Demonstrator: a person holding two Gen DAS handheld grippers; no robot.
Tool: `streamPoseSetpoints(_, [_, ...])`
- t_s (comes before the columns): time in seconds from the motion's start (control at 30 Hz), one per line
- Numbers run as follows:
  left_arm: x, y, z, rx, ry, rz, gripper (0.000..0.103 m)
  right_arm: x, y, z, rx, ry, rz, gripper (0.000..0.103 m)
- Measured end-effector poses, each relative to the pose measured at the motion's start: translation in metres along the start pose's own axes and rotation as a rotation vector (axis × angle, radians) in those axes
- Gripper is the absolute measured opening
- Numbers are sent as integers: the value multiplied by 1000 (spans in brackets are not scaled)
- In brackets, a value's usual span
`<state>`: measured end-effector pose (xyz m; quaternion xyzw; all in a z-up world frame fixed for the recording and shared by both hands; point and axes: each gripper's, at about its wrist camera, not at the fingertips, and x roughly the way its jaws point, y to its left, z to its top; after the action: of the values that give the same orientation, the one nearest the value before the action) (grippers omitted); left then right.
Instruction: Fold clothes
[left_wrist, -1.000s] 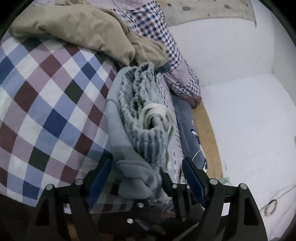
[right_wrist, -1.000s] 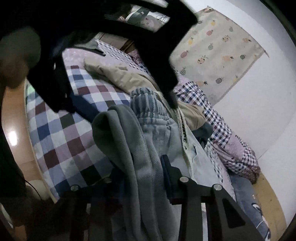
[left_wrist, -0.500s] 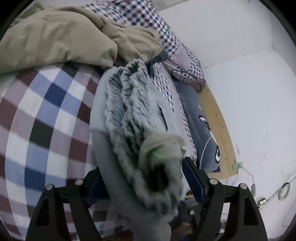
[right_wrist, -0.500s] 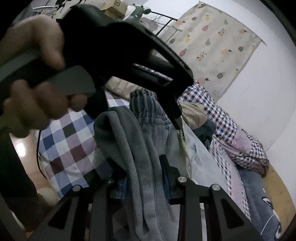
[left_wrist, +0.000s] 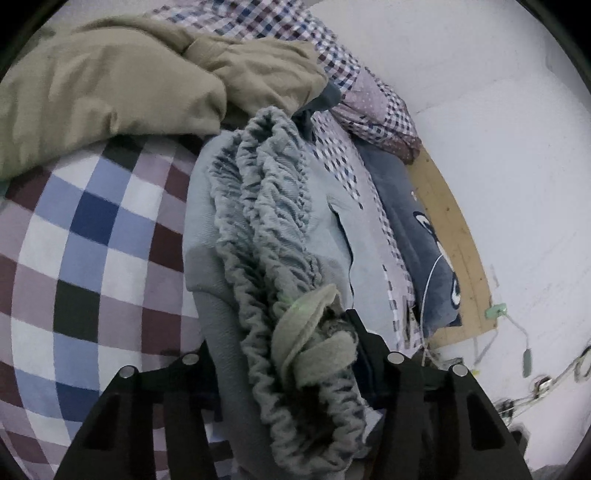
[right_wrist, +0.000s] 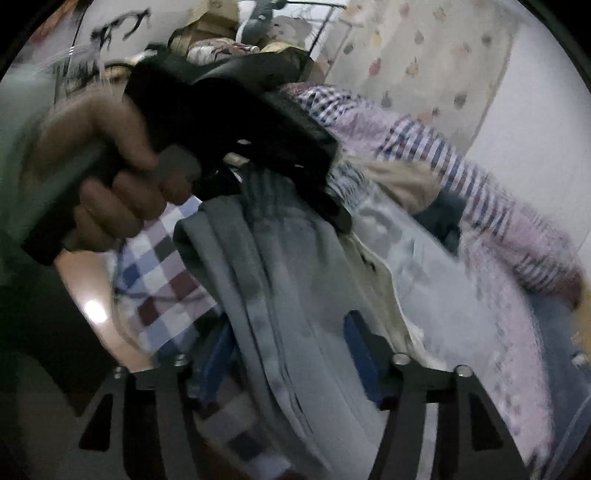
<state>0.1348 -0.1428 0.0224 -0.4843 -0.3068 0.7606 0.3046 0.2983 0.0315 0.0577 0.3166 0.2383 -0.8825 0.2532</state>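
white walls (left_wrist: 498, 55), checkered bed (left_wrist: 92, 240)

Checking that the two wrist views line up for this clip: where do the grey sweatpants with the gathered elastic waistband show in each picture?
Left wrist: grey sweatpants with the gathered elastic waistband run from centre to bottom, bunched between the left tongs.
Right wrist: they hang at centre-bottom, between the right tongs, blurred.
Shared landmark: checked blue, maroon and white bedsheet, left in both.

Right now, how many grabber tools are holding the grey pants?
2. The left gripper clamps the grey pants at the gathered waistband; the right gripper grips the fabric lower down.
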Motion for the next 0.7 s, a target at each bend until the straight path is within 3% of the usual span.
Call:
streamPoseSetpoints(0.17, [13,-7,4,34,0,36,57,-23,-78,-17,194,60,115,77])
streamPoseSetpoints(0.27, [11,-7,-1,46,-4,52,57,-27,-165,-47,415,109,144,77])
streamPoseSetpoints(0.43, [10,-6,-6,52,-19,47,57,-14,-275,-93,751,143,335,77])
streamPoseSetpoints(0.53, [9,-4,-8,51,-23,48,57,2,-294,-108,846,132,441,77])
streamPoseSetpoints(0.7, [9,-3,-9,48,-24,47,57,34,-301,-121,926,197,588,77])
